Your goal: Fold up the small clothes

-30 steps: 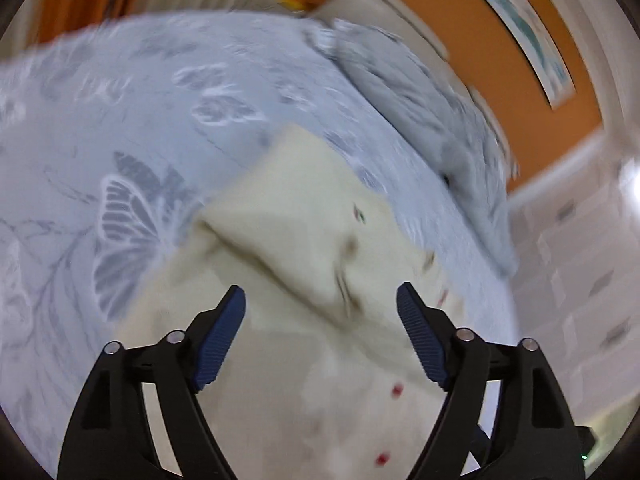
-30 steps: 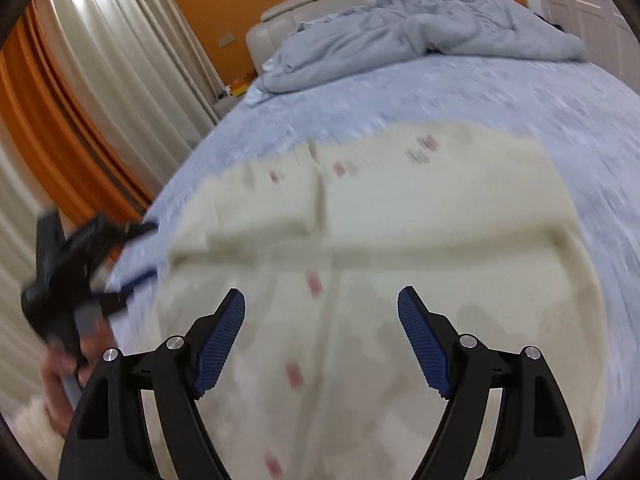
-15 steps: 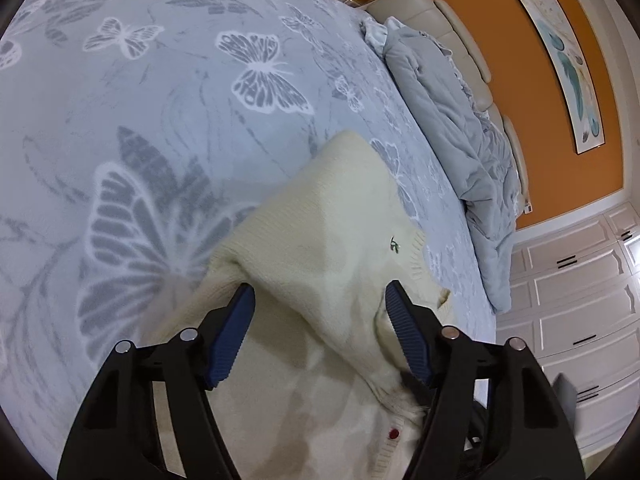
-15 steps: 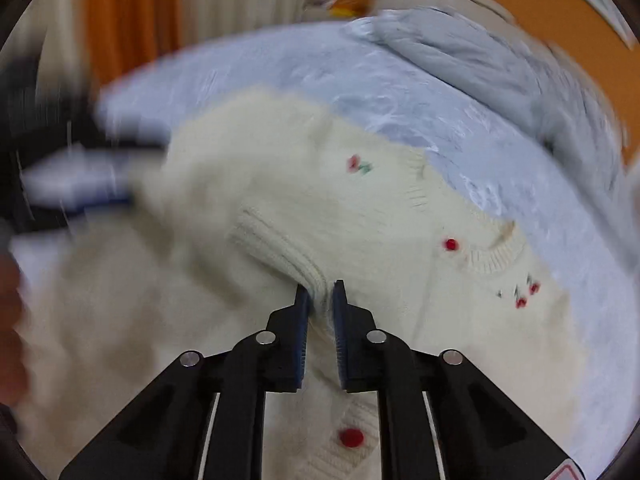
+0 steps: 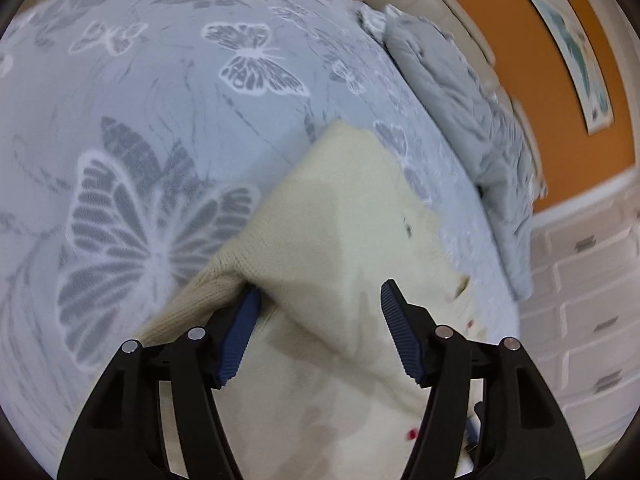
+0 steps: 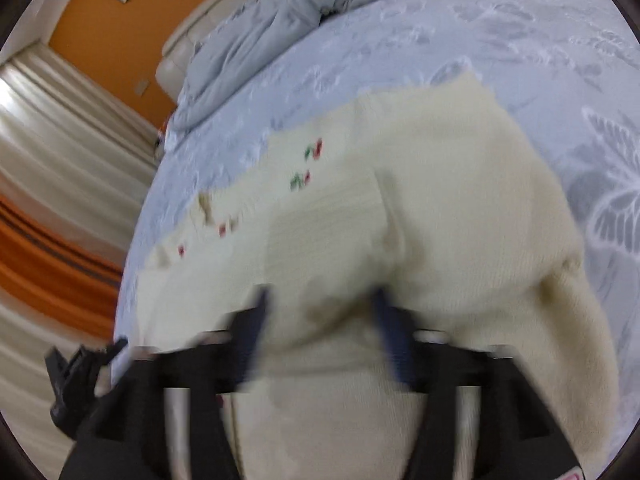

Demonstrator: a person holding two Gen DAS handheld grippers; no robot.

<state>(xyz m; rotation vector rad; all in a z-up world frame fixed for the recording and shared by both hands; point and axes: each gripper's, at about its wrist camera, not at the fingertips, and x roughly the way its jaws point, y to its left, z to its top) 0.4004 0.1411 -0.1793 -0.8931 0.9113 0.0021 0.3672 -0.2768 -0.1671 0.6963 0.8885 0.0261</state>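
1. On the bed, seen from the left wrist view, a cream knitted cardigan lies spread over a grey-blue bedspread printed with white butterflies.
2. Left tool: jaws stand apart. A raised fold of the cardigan lies between them. The left blue pad sits tucked under a ribbed knit edge; the right pad is clear of the cloth, so nothing is clamped.
3. Small red buttons show on the cardigan near the lower right of this view.
4. A crumpled grey duvet lies along the far side of the bed, against a cream padded headboard. Behind it are an orange wall and a framed picture; white panelled cupboards stand at the right.
5. Right wrist view: the cardigan fills the centre, with small red-and-green embroidered motifs near its far edge. It rests flat on the bed.
6. Right tool: heavily blurred. Its jaws are opening, well apart, with cardigan cloth bunched between them; the pads do not appear to press on it.
7. The left tool appears at the lower left edge of this view, beside the cardigan's edge. Cream curtains hang beyond.
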